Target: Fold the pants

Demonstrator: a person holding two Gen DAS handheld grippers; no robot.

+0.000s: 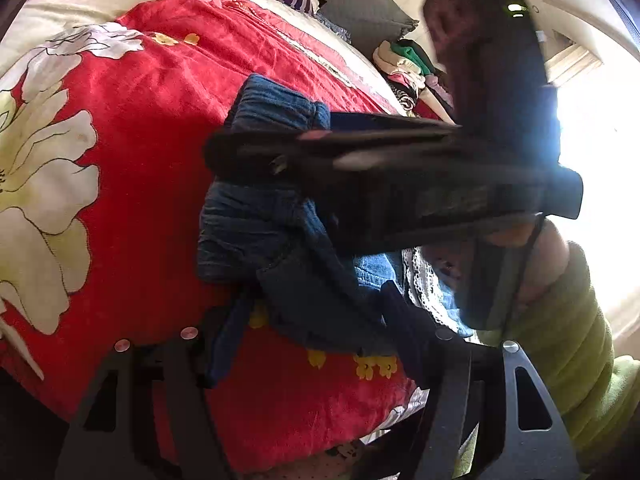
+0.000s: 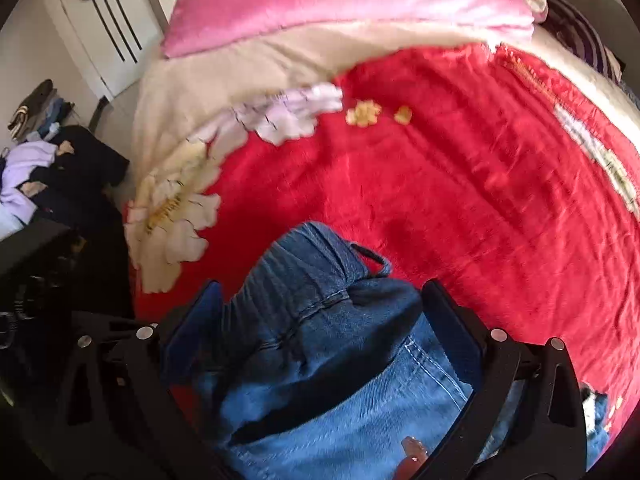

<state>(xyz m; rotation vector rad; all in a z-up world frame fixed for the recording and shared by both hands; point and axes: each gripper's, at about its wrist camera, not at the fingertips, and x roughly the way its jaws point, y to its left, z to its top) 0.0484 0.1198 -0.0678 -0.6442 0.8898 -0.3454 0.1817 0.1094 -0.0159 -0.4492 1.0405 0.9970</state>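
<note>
Left gripper [image 1: 310, 320] angles downward, its two fingers spread apart with denim bunched between them; whether the pads actually bite is hard to tell. Right gripper [image 2: 320, 320] points steeply down, fingers wide on either side of the jeans. Seen from the left wrist, it cuts across blurred, above a green sleeve [image 1: 568, 344].

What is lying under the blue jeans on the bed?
Under the jeans lies the red flowered blanket, visible all around them. What the denim itself covers, and whether anything else is beneath it, cannot be seen.
</note>
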